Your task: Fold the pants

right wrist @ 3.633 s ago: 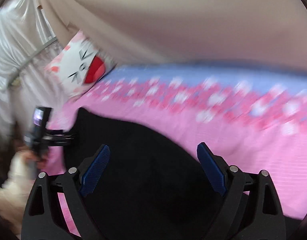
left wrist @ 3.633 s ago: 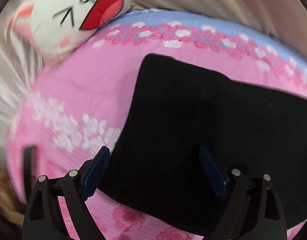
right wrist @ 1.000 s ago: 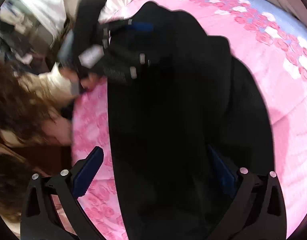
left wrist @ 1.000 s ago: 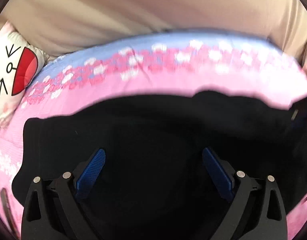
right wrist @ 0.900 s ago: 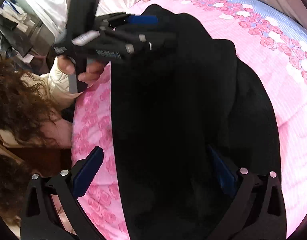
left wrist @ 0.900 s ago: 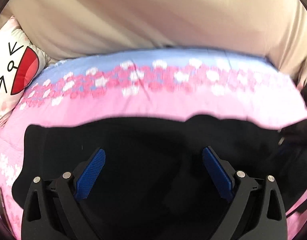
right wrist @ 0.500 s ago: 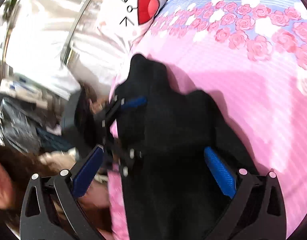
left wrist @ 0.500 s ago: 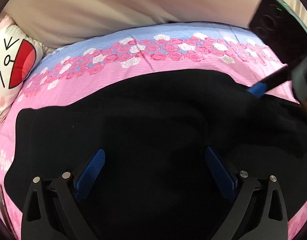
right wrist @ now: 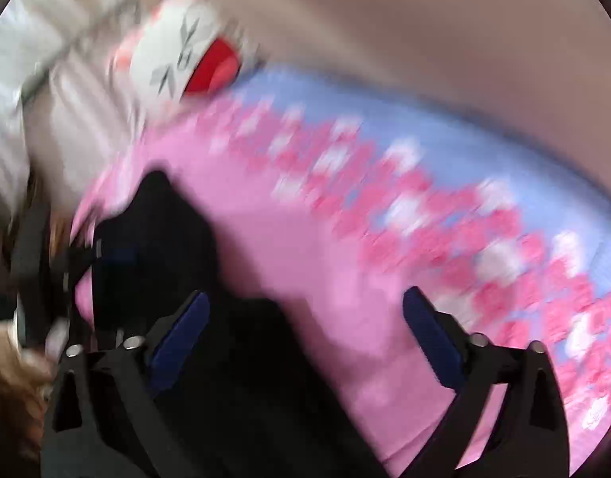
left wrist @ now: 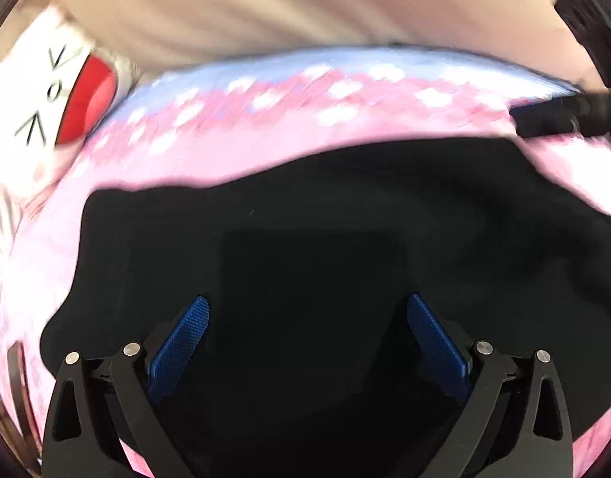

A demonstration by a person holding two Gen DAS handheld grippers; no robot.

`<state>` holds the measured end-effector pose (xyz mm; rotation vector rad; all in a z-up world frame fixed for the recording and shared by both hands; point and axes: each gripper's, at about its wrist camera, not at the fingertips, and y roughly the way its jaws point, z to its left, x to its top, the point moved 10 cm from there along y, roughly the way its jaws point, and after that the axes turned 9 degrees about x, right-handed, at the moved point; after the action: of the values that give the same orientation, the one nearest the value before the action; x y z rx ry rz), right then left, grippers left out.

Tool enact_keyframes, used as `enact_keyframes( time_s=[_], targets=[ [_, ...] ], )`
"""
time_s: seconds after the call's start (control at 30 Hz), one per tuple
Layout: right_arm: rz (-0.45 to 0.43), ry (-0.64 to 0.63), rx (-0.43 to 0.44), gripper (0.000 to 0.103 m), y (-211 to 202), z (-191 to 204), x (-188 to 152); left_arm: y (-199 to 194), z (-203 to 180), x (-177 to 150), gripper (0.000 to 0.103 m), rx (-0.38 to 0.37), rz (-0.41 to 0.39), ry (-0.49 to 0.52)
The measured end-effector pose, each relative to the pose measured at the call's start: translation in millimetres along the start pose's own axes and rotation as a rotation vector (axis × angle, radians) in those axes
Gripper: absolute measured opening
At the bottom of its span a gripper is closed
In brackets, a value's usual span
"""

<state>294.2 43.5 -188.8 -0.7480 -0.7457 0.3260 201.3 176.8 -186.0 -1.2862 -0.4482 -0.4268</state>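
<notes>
Black pants [left wrist: 305,219] lie spread across the pink flowered bedsheet [left wrist: 305,119]. My left gripper [left wrist: 305,302] hovers over their middle, open, with only flat cloth below its blue pads. The right gripper shows as a dark shape [left wrist: 564,113] at the pants' far right end. In the blurred right wrist view, the right gripper [right wrist: 305,294] has its jaws closing, still wide apart. Its left pad is over the edge of the pants [right wrist: 166,239], its right pad over bare sheet [right wrist: 345,259], and nothing is pinched.
A white cat-face pillow [left wrist: 66,99] with a red mouth lies at the bed's far left corner, also seen as pillow [right wrist: 186,55]. A beige curtain [left wrist: 305,8] hangs behind the bed. A person's hair [right wrist: 10,398] is at the lower left.
The right wrist view has swung off the pants toward the flowered sheet, with heavy blur. In the left view the right gripper has drawn back to the right edge, and the left gripper drifted slightly.
</notes>
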Motion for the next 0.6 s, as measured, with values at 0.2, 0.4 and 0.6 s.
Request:
enact_keyframes(
  time_s=[0.2,0.4,0.6],
  targets=[
    [-0.093,-0.016,-0.108,0.005,-21.7,-6.1,30.2,-8.3,10.2,-14.0,0.098,-0.001,-0.02,-0.03],
    [-0.078,-0.025,-0.282,0.02,-22.7,-6.7,14.1,-23.6,22.9,-9.3,0.098,0.006,-0.041,-0.071],
    [-0.136,-0.083,-0.189,0.015,-11.3,25.1,5.4,8.1,84.4,-14.6,0.098,0.166,0.026,-0.179]
  ],
)
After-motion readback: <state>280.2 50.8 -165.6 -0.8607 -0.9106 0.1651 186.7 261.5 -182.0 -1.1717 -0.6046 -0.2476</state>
